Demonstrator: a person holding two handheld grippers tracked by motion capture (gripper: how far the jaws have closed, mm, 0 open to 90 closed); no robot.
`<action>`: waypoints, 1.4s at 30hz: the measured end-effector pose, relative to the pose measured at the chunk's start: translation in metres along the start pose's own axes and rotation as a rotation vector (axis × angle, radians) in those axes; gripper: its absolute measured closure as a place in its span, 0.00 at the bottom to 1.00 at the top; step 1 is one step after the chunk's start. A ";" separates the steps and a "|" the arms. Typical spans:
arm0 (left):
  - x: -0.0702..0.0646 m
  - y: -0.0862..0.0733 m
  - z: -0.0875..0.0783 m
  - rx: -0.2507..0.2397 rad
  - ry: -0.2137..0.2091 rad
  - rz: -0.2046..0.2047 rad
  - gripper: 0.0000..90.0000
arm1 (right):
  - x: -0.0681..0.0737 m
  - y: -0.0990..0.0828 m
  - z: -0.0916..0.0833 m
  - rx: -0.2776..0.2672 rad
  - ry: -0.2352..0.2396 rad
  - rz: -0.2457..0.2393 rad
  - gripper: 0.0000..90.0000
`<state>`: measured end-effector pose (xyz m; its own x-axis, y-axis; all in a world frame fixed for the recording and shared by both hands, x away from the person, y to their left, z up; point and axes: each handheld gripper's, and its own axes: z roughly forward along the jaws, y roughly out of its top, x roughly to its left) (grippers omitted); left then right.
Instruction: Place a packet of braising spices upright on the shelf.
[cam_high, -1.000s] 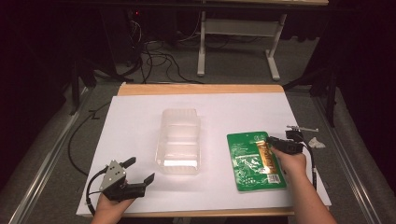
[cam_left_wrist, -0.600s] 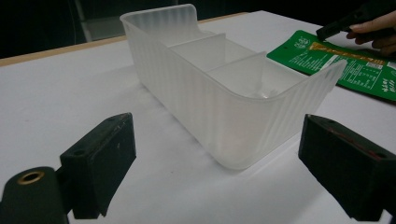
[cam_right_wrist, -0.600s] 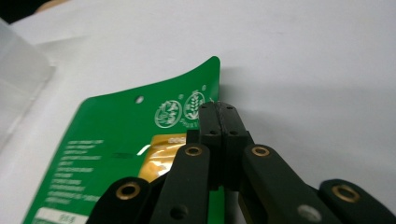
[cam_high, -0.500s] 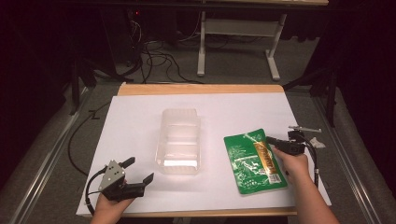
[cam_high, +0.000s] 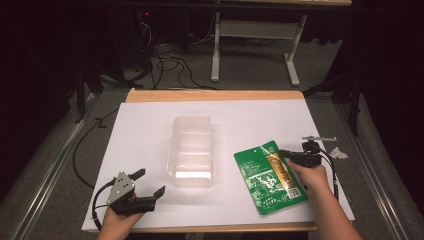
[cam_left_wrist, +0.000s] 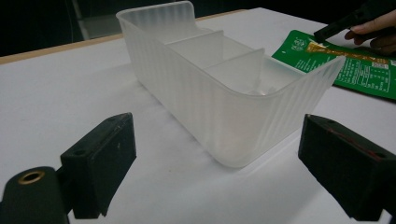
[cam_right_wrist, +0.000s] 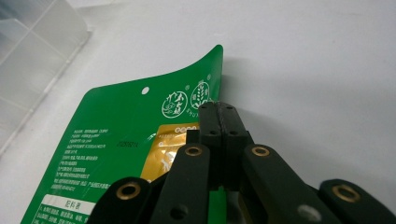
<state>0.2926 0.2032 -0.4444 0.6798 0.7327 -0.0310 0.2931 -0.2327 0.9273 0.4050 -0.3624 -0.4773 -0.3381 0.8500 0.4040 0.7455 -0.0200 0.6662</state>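
A green snack packet with a gold band lies flat on the white table sheet, right of centre. My right gripper is shut on the packet's far right edge, its jaws pressed together over the slightly lifted corner. A clear ribbed plastic bin with dividers stands empty in the middle. My left gripper rests open near the front left, pointing at the bin's near end with its jaws wide apart. The packet and the right gripper lie beyond the bin.
The clear bin's corner is just left of the packet. A small white scrap lies by the table's right edge. A black cable loops off the left side. The wooden far edge bounds the sheet.
My right gripper has edged left, pulling the packet's top corner with it, so the packet has turned and slid slightly toward the bin. The left gripper has stayed put.
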 end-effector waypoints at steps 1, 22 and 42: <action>0.000 0.000 0.000 -0.001 0.000 -0.002 0.13 | 0.001 0.001 -0.001 -0.002 -0.001 -0.011 1.00; 0.000 0.000 0.001 0.002 0.001 -0.001 0.14 | -0.008 -0.013 -0.010 0.050 0.141 0.085 0.80; 0.000 0.000 0.000 -0.009 0.004 -0.011 0.14 | 0.026 0.013 -0.058 -0.243 0.083 -0.035 1.00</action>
<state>0.2925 0.2035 -0.4440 0.6739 0.7378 -0.0392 0.2942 -0.2192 0.9303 0.3721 -0.3712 -0.4218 -0.4151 0.8062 0.4215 0.5760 -0.1258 0.8077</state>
